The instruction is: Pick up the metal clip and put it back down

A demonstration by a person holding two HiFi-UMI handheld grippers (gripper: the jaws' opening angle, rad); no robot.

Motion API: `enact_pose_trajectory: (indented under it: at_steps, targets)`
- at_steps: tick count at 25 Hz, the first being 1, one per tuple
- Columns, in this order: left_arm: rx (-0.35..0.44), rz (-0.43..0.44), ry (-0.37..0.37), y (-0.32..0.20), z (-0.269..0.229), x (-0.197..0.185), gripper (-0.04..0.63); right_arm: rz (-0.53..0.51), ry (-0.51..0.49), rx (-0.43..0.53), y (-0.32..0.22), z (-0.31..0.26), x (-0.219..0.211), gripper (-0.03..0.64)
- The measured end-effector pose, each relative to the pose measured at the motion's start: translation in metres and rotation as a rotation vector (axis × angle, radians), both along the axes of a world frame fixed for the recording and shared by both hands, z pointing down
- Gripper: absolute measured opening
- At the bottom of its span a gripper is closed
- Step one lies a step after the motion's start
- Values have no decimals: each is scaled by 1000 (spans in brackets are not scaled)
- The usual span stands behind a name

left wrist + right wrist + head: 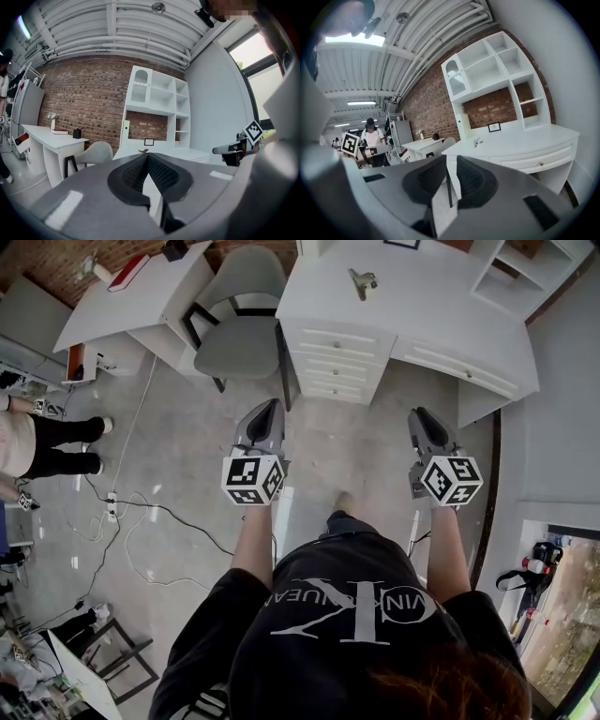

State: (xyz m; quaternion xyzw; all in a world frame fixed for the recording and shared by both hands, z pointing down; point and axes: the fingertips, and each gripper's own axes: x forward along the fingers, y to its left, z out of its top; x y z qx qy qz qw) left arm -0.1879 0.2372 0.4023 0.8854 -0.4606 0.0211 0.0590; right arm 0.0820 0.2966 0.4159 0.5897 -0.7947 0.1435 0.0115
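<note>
One metal clip (pixel 362 281), lying on top of the far white desk (pixel 441 306), toward its left end, well apart from both grippers. Two white desks in all: that one, with drawers, plus a second desk (pixel 141 301) at far left. One grey chair (pixel 239 329) between the two. One small framed picture (pixel 494 126) at the back of the drawer desk, under one white shelf unit (pixel 497 79). One person in dark trousers (pixel 42 442) standing at the left edge of the head view.

Two grippers, held side by side over the grey floor (pixel 187 456), on the near side of the drawer desk. Left gripper (pixel 271 405): closed tight, pads meeting at the tips, gripping nothing. Right gripper (pixel 419 414): barely ajar, only a thin slit between the pads, gripping nothing, touching nothing.
</note>
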Motion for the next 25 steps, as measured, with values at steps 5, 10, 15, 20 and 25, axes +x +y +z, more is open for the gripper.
enact_pose_trajectory:
  at_steps: [5, 10, 15, 20, 25]
  targets:
    - [0, 0, 0, -33, 3, 20, 11, 3, -3, 1, -33, 2, 19, 28]
    - [-1, 2, 3, -59, 5, 38, 11, 4, -2, 0, -56, 4, 37, 28]
    - [0, 4, 5, -77, 4, 50, 11, -2, -8, 0, -74, 3, 48, 28]
    - [-3, 1, -2, -89, 4, 59, 11, -9, -31, -7, -88, 6, 56, 28]
    - [-3, 5, -8, -110, 5, 60, 11, -17, -31, -11, -110, 7, 54, 28]
